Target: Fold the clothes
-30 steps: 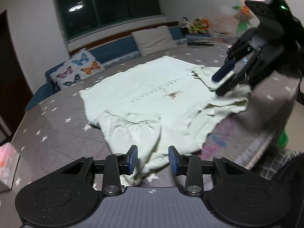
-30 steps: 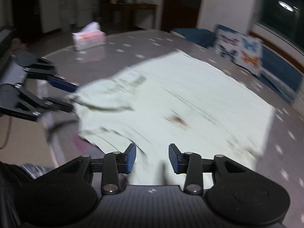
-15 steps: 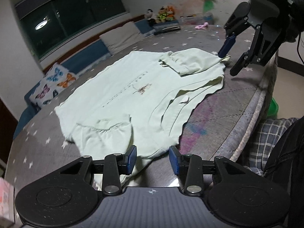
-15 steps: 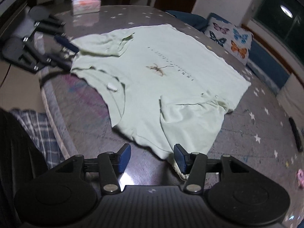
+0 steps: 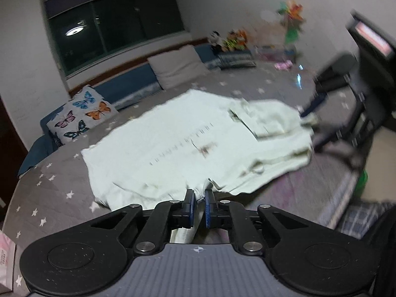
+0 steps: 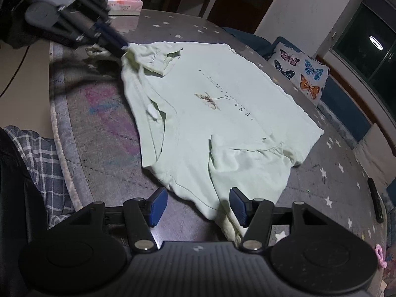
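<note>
The gray counter point(image 6: 104, 123) with little white stars is the biggest thing here; my pale green T-shirt point(image 6: 222, 104) lies spread flat on it, front side up, with a small bug picture and a line of letters across its middle; one sleeve point(image 6: 247, 163) is folded in over the shirt near my right side, and the other sleeve point(image 6: 153, 57) is bunched up at the far side; a butterfly pillow point(image 6: 302, 71) sits past the counter by the dark window; a tissue box point(image 6: 125, 5) rests on the far end of the counter; my left hand-held gripper point(image 5: 198, 204) is clenched tight on the edge of the T-shirt, with cloth pinched between its blue pads; my right hand-held gripper point(image 6: 196, 205) is spread wide, released, with the near hem of the T-shirt lying between its two blue pads; it grasps nothing.
</note>
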